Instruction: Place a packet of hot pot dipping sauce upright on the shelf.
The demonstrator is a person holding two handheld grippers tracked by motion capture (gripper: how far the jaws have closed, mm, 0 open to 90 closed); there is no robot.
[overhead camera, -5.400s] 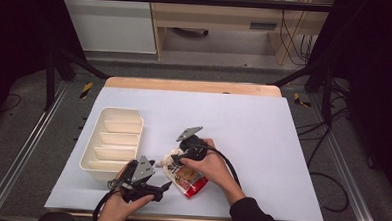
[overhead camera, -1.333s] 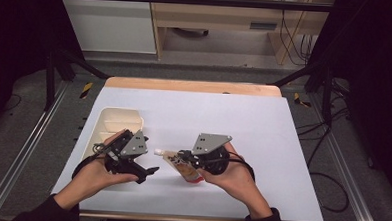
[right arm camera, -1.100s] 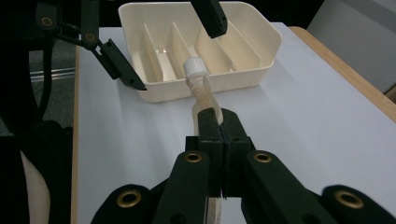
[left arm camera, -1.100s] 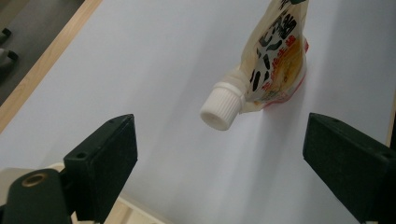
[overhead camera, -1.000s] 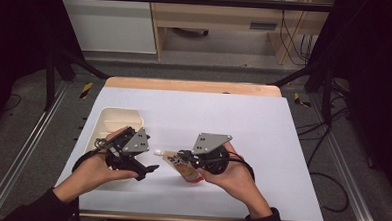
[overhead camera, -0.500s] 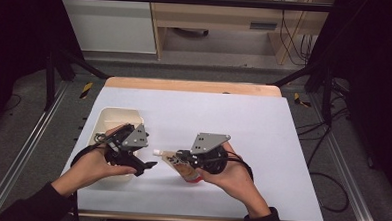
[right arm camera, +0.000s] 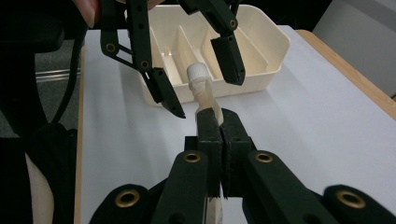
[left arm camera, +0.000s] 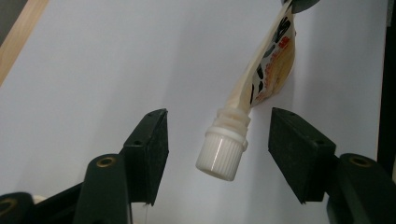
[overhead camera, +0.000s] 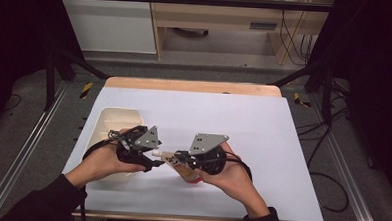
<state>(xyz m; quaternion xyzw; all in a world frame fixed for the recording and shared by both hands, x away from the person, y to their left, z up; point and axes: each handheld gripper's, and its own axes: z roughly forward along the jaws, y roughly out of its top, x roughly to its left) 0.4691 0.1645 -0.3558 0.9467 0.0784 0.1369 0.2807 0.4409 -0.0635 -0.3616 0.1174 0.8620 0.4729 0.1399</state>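
A spouted food pouch (overhead camera: 185, 168) with red and black print is held above the white table. My right gripper (right arm camera: 219, 122) is shut on its neck just below the spout. The pouch (left arm camera: 268, 70) ends in a ribbed white screw cap (left arm camera: 221, 156), which points at my left gripper (left arm camera: 219, 135). The left jaws stand on either side of the cap (right arm camera: 196, 72) with a gap on each side, and they have just been closing. In the high view my left gripper (overhead camera: 157, 156) meets my right gripper (overhead camera: 182, 159) near the table's front middle.
A cream divided tray (overhead camera: 111, 122) sits at the table's left, just behind the left hand, and its compartments (right arm camera: 261, 42) look bare. The white table sheet (overhead camera: 263, 133) stretches away to the right and far side.
The left hand has shifted slightly toward the far side and its jaws have narrowed around the cap. The right hand and the pouch have stayed put.
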